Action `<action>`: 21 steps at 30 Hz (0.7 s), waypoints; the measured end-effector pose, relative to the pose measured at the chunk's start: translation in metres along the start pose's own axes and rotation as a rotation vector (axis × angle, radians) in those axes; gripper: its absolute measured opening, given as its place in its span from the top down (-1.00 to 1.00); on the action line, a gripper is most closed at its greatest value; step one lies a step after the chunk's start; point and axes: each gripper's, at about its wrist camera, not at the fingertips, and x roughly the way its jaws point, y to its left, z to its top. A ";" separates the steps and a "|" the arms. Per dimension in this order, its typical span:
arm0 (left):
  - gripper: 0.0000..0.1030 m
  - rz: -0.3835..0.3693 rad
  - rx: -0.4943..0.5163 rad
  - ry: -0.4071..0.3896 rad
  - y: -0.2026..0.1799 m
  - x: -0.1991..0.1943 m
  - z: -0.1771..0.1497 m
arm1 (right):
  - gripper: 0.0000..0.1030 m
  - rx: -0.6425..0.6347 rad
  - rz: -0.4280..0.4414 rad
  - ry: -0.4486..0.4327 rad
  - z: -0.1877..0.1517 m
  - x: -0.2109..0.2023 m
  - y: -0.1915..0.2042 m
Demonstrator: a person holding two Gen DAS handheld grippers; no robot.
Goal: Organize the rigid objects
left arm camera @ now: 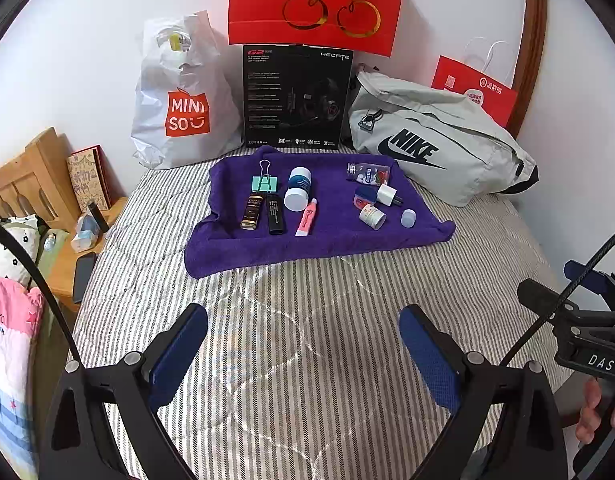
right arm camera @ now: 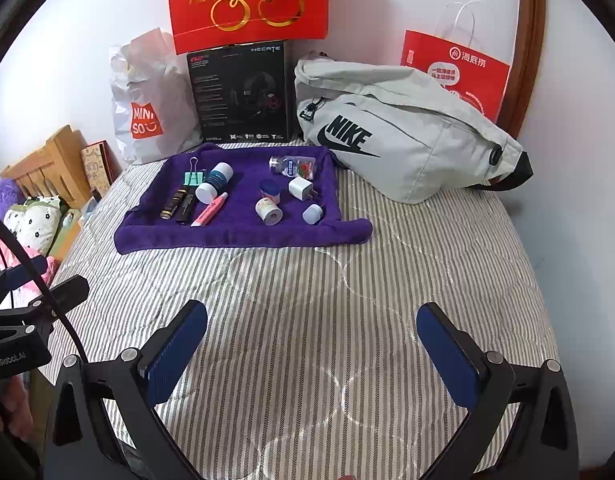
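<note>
A: Stripes fill the left wrist view, a grey-and-white quilt (left arm camera: 299, 320) across the bed. What sits on it?

B: A purple towel (left arm camera: 331, 240), spread flat, well ahead of the left gripper (left arm camera: 303, 352). Its jaws stand wide apart with nothing between them, hovering over bare quilt.

A: And the small things?

B: All on the towel. On its left side: a green binder clip (left arm camera: 264, 181), a dark gold-banded tube (left arm camera: 253, 211), a black tube (left arm camera: 275, 213) just beside it, a blue-and-white bottle (left arm camera: 298, 189) lying down, and a pink tube (left arm camera: 306, 217). On the right side: a clear pill bottle (left arm camera: 367, 173), a white charger plug (left arm camera: 388, 196) touching a small blue-lidded jar (left arm camera: 365, 197), a white tape roll (left arm camera: 372, 216), and a pale cap (left arm camera: 408, 217) set apart.

A: Behind the towel?

B: A white shopping bag (left arm camera: 179, 104), a black headset box (left arm camera: 297, 96) and a grey sling bag (left arm camera: 439, 140), against the wall.

A: Now the right wrist view.

B: The right gripper (right arm camera: 311, 352) also hangs over the quilt, fingers spread wide, empty. The towel lies well ahead and to its left, with the same two clusters on it. The other gripper's body shows at the left edge, held in a hand (right arm camera: 7, 412).

A: Is anything touched?

B: No. Both grippers are well apart from every object.
</note>
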 end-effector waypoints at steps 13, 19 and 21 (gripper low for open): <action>-0.89 0.010 0.025 0.007 -0.003 -0.007 0.009 | -1.00 -0.012 0.006 -0.001 0.009 -0.008 0.007; -0.89 0.009 0.024 0.002 -0.002 -0.009 0.010 | -1.00 -0.017 0.002 -0.002 0.012 -0.010 0.008; -0.89 0.008 0.025 -0.002 -0.002 -0.011 0.011 | -1.00 -0.017 0.001 -0.004 0.012 -0.011 0.008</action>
